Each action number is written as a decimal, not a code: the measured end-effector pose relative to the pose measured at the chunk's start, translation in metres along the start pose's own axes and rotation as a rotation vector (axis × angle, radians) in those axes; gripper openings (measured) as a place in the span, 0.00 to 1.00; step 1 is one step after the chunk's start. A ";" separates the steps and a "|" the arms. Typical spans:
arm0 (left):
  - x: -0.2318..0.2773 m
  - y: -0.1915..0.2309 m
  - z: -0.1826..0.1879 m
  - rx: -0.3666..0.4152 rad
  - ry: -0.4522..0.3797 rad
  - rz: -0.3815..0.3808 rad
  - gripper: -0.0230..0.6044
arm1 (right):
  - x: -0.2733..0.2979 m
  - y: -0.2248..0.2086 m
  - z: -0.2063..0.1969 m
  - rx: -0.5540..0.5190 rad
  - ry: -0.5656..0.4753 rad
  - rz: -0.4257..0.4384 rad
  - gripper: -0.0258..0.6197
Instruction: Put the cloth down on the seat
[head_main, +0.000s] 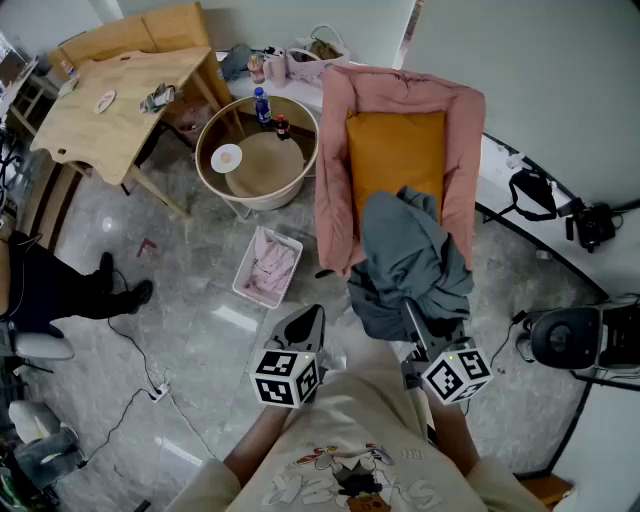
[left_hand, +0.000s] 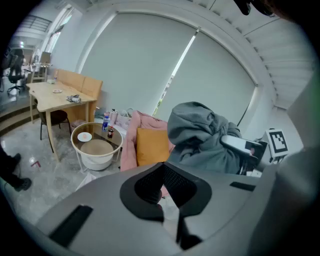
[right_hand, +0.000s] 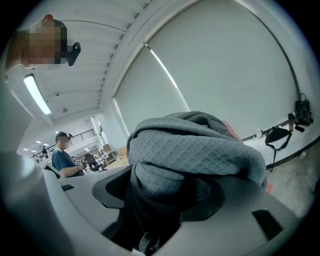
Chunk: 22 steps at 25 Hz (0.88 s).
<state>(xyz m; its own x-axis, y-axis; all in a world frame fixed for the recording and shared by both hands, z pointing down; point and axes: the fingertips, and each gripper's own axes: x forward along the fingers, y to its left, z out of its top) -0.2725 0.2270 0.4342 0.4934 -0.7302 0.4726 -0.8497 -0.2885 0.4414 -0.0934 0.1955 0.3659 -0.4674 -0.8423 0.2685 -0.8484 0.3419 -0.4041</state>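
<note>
Carrying step: right gripper (head_main: 412, 318) pinches the bunched cloth (head_main: 405, 265) over the seat (head_main: 335, 190); left gripper (head_main: 305, 325) pressed together, empty (next: lower, release)

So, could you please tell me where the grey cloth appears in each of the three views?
Head view: the grey cloth is at centre-right, bunched over the front of the pink chair.
Left gripper view: right of centre, beside the orange cushion.
Right gripper view: it fills the middle, clamped in the right tongs.
Shared landmark: the orange cushion, in the head and left gripper views only.
</note>
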 end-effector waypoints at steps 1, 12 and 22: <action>-0.006 -0.018 -0.010 -0.003 0.005 -0.022 0.04 | -0.028 0.005 -0.005 0.008 0.012 0.008 0.50; 0.041 -0.215 0.031 -0.503 -0.151 -0.810 0.02 | -0.129 0.008 0.011 0.219 -0.204 0.195 0.24; -0.018 -0.332 -0.012 0.030 -0.304 -0.497 0.02 | -0.253 -0.025 0.011 0.150 -0.109 0.364 0.38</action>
<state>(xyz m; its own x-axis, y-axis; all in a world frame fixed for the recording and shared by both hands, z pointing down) 0.0027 0.3431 0.2881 0.7625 -0.6463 -0.0284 -0.5367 -0.6565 0.5301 0.0490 0.3952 0.2990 -0.6947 -0.7193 -0.0071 -0.5827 0.5685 -0.5807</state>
